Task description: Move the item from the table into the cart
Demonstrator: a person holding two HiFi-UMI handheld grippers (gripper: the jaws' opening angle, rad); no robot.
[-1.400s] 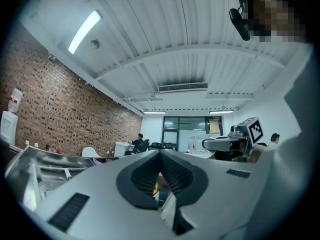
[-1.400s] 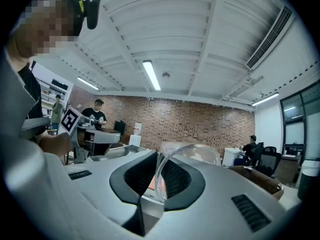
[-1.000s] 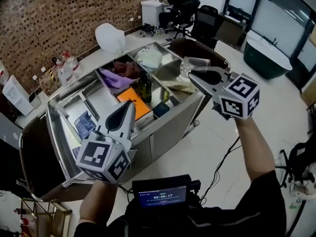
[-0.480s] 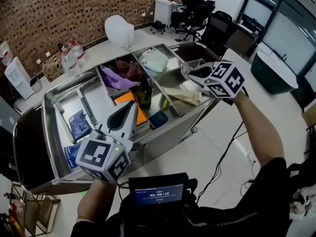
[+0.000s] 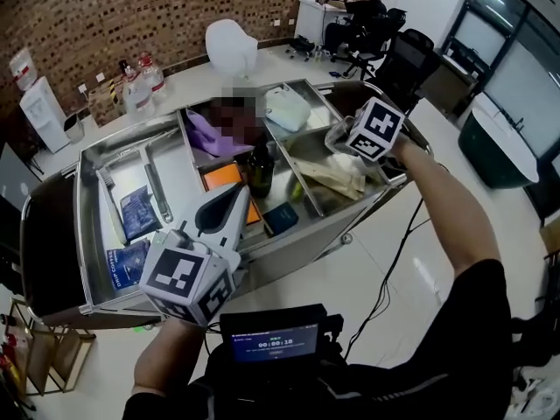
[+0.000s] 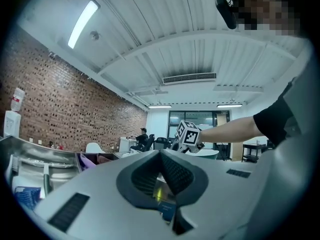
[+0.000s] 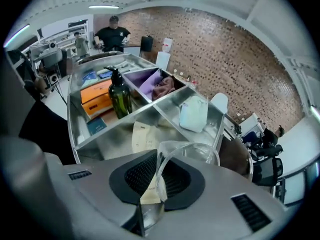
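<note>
A clear glass cup (image 7: 192,156) hangs by its rim in my right gripper (image 7: 159,173), which is shut on it. In the head view the cup (image 5: 336,135) and the right gripper (image 5: 346,138) are over the right-hand compartment of the steel cart (image 5: 84,234), above a beige paper bag (image 5: 337,171). My left gripper (image 5: 237,192) hovers at the cart's near side over the middle compartments, shut, with nothing between its jaws. From the left gripper view, that gripper (image 6: 161,156) points at the right gripper's marker cube (image 6: 188,132).
The cart holds a dark green pump bottle (image 5: 257,166), an orange box (image 5: 224,176), a purple cloth (image 5: 206,136), a white pouch (image 5: 287,110) and blue packets (image 5: 136,213). Behind it are a counter with water bottles (image 5: 140,79), a white chair (image 5: 230,42) and a seated person (image 5: 366,9).
The right gripper has carried the cup left and away from me, from beyond the cart's right edge to over its right compartment. The left gripper has barely moved.
</note>
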